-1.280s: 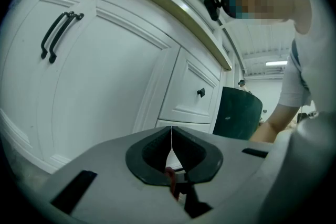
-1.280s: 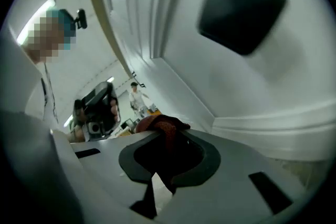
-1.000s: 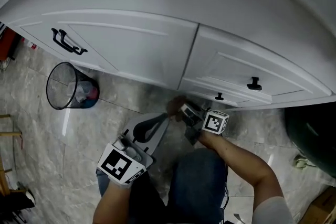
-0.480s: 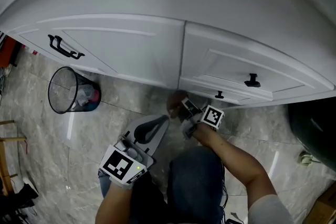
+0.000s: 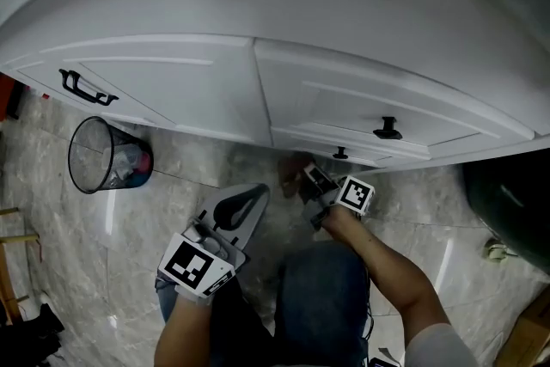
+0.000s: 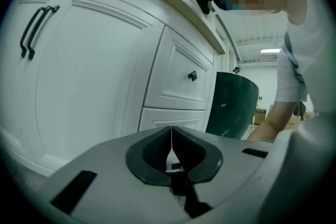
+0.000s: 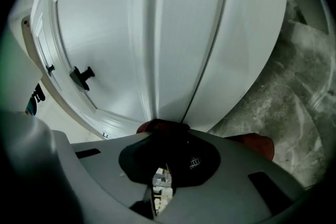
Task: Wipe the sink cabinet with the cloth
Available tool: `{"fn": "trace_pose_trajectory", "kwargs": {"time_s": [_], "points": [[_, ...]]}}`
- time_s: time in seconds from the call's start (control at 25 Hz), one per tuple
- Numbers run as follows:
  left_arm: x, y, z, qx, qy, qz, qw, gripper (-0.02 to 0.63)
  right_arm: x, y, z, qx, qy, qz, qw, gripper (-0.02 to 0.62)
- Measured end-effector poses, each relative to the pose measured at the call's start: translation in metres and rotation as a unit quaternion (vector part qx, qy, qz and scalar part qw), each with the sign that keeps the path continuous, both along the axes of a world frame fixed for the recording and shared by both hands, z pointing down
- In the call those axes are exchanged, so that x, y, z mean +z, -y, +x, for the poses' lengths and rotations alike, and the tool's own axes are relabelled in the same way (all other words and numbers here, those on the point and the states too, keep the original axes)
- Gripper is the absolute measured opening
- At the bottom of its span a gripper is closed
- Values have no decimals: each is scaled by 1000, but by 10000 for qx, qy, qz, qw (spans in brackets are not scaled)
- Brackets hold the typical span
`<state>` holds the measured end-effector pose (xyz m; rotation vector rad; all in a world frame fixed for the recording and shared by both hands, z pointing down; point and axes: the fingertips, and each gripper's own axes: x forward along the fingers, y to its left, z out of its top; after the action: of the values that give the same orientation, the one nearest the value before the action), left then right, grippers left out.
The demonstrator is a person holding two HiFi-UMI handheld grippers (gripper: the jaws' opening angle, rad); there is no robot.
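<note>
The right claw (image 5: 306, 181) pinches the red cloth (image 7: 256, 143) and presses it low against the white sink cabinet (image 5: 198, 90), the left claw (image 5: 243, 204) is closed on nothing, and rubbing too hard could pull the cloth out onto the floor (image 5: 196, 155).

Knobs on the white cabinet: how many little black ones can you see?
2. The upper knob is on the right-hand drawer. The lower knob sits just below it and to its left. Others could be hidden beyond the picture's edge.

cloth (image 7: 159, 125) half-hidden (by tool (image 7: 168, 144)), green bin (image 5: 509, 200) cropped
</note>
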<state>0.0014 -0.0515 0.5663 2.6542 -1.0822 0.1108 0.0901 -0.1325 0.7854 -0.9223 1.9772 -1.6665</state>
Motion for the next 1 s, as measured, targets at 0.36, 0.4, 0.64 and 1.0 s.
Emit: {"fn": "trace_pose_trajectory", "kwargs": {"time_s": [0.36, 0.4, 0.64, 1.0], "points": [[14, 16, 17, 180, -78, -141, 9997, 12, 1, -13, 77, 590, -326, -339, 9972, 46], [16, 17, 19, 219, -87, -159, 9996, 12, 1, -14, 85, 682, -355, -377, 9963, 46], [24, 22, 24, 406, -105, -218, 9989, 12, -2, -24, 143, 1396, -646, -552, 9866, 46], [21, 20, 28, 524, -226, -188, 9982, 12, -8, -33, 200, 2480, -630, -705, 9641, 44]]}}
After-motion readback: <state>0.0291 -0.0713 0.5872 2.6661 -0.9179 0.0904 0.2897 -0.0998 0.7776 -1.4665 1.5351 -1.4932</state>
